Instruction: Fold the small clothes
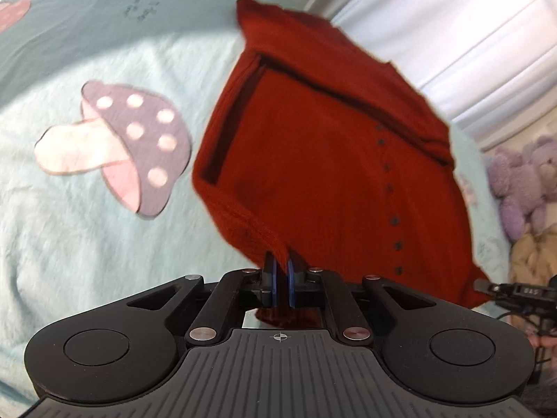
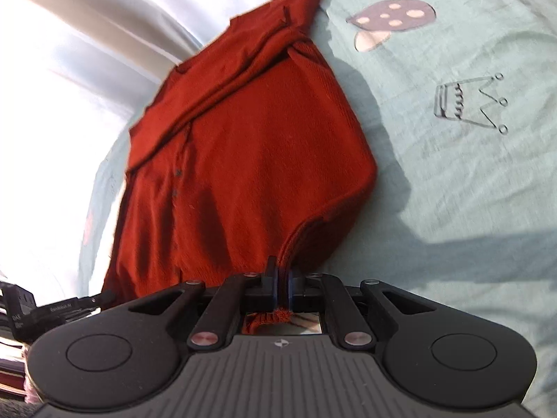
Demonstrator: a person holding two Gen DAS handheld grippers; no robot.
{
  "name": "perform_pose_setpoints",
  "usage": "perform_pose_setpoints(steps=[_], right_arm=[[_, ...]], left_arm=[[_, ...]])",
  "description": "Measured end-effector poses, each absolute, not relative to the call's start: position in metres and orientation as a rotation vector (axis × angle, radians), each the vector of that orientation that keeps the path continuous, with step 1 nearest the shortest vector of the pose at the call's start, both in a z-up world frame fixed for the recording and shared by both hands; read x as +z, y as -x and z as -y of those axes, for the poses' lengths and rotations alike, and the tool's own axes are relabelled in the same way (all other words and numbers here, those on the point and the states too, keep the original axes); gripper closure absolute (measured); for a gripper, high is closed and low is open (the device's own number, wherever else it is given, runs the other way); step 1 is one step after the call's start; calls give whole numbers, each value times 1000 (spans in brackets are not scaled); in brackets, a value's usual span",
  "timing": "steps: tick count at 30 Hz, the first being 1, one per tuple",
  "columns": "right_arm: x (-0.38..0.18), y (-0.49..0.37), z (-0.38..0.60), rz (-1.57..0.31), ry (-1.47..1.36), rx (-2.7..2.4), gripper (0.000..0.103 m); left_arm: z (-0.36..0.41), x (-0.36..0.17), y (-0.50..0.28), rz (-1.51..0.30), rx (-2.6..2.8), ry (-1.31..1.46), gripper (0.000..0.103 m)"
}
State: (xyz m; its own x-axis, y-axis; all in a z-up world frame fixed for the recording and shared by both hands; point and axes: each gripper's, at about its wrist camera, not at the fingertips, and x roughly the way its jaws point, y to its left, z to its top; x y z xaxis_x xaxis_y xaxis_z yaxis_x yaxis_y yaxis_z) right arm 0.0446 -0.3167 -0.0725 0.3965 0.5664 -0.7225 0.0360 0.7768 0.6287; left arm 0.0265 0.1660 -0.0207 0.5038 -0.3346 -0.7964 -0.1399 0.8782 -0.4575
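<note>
A rust-red knit cardigan with a row of dark buttons lies partly folded on a pale green bed sheet; it also shows in the right wrist view. My left gripper is shut on the cardigan's near hem corner and lifts it. My right gripper is shut on the other near hem corner, with red fabric poking out behind the jaws. The far end with the sleeves folded in rests on the sheet.
The sheet has a mushroom print left of the cardigan and a crown print to its right. Purple and beige plush toys sit at the bed's edge. White curtains hang behind. The other gripper's tip shows at right.
</note>
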Motion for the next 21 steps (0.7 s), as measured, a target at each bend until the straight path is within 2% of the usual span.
perform_pose_setpoints(steps=[6,11,12,15,16,17,21], right_arm=[[-46,-110,305,-972,-622,397,99],[-45,-159,280,-854,-436,307,96],[-45,-163,278,-835,-400,278,93],[-42,-164,275,-765,-227,244,74],[-42,-165,271,-763,-162,260,62],[-43,-167,267,-764,-97,283,55],[-53,-172,253,-768,79,343,51]], left_arm=[[-174,31,-98,-818,-86,420,95],[-171,5,-158,-769,38,292,93],[-172,-2,-165,-787,31,283,91],[-180,-17,-171,-794,-12,261,75],[-184,-20,-170,-780,-12,242,66],[-189,-22,-169,-772,-10,229,58],[-203,-38,-172,-829,-63,263,53]])
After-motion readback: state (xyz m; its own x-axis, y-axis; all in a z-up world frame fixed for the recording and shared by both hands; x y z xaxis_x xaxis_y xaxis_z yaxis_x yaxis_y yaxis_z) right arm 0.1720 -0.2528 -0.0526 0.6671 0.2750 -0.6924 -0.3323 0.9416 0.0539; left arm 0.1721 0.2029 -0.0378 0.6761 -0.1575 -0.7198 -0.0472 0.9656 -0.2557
